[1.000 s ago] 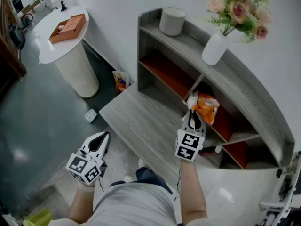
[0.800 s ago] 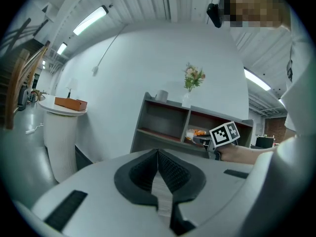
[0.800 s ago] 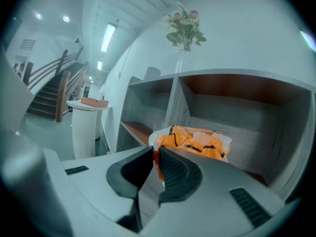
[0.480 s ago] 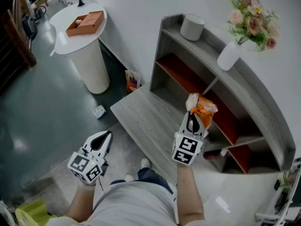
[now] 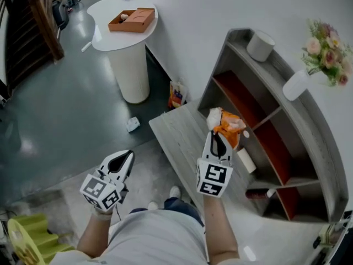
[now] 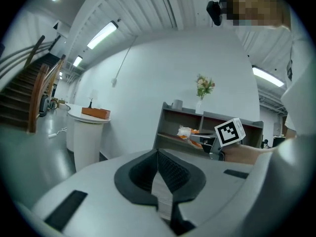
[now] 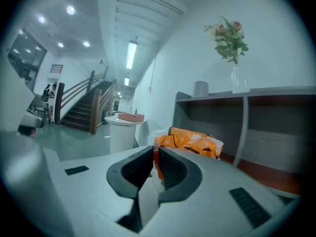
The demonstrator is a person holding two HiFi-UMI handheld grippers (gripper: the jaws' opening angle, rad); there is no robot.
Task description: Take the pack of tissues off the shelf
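Pack of tissues pinched at its near end by right claw, long axis running on from the jaws toward shelf, clear of its bays, over the deck; left claw closed, empty, well apart at near left

Wrap of the pack of tissues: crinkled, glossy plastic. The shelf: matt grey wood-grain. The floor, 9 o'clock: smooth, glossy.
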